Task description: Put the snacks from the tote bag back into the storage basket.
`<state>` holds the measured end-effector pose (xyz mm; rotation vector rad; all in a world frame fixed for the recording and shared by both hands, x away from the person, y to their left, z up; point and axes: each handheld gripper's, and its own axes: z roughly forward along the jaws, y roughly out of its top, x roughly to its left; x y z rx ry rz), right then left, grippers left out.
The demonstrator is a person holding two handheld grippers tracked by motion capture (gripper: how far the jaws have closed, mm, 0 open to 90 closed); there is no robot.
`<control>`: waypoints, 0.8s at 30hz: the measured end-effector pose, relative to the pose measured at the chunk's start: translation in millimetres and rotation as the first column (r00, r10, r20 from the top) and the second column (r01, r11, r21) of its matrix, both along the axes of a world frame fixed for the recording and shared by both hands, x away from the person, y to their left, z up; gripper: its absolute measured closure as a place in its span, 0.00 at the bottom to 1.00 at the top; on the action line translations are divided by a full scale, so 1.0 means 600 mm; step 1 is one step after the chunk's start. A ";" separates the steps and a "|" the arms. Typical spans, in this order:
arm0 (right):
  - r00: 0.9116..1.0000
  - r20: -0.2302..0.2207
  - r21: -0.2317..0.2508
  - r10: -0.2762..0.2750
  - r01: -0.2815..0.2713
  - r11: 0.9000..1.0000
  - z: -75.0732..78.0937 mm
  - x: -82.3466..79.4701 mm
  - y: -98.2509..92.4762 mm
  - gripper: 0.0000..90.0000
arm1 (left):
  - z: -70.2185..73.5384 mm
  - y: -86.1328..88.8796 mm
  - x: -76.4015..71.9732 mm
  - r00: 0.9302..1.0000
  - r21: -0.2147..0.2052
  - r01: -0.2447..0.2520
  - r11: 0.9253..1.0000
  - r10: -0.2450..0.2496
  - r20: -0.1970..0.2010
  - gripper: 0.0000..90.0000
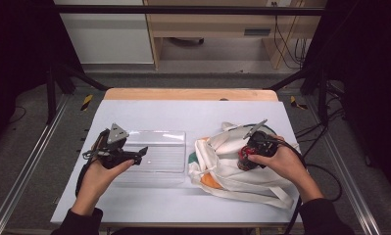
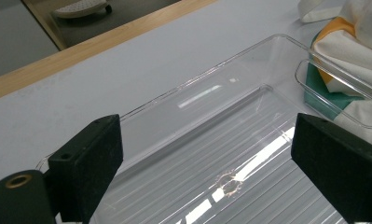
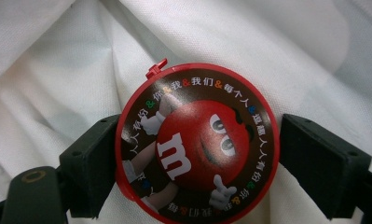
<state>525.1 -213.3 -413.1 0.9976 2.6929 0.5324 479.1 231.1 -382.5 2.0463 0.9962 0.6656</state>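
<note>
A clear plastic tray [image 1: 166, 139] lies left of centre on the white table. My left gripper [image 1: 133, 144] hovers at its left end, open, with the ribbed tray floor [image 2: 211, 107] showing between its jaws [image 2: 207, 135] and nothing held. On the right lies a crumpled white cloth bag [image 1: 222, 169] with orange and green patches [image 2: 356, 42]. Over it, my right gripper [image 1: 245, 152] is shut on a round red-rimmed M&M's container [image 1: 242, 158]. Its printed lid [image 3: 197, 140] faces the camera, both jaws press its rim, and white bag fabric [image 3: 267, 37] lies behind.
The white table surface [image 1: 193, 115] ends in a wooden strip [image 1: 190, 94] at the far side. Black frame posts [image 1: 51, 88] stand at both far corners. Cables [image 1: 325, 171] trail off the right edge. The bag's straps [image 1: 274, 196] reach toward the front right.
</note>
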 end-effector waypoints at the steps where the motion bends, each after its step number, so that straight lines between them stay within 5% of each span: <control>1: 1.000 0.000 0.000 0.002 -0.002 1.000 -0.001 0.001 0.000 0.19 | 0.000 0.000 0.000 1.000 -0.001 -0.002 1.000 0.002 0.002 0.10; 24: 1.000 -0.002 -0.016 0.029 -0.029 0.999 0.004 -0.001 0.009 0.28 | 0.005 0.014 0.001 1.000 -0.015 -0.016 1.000 0.016 0.008 0.10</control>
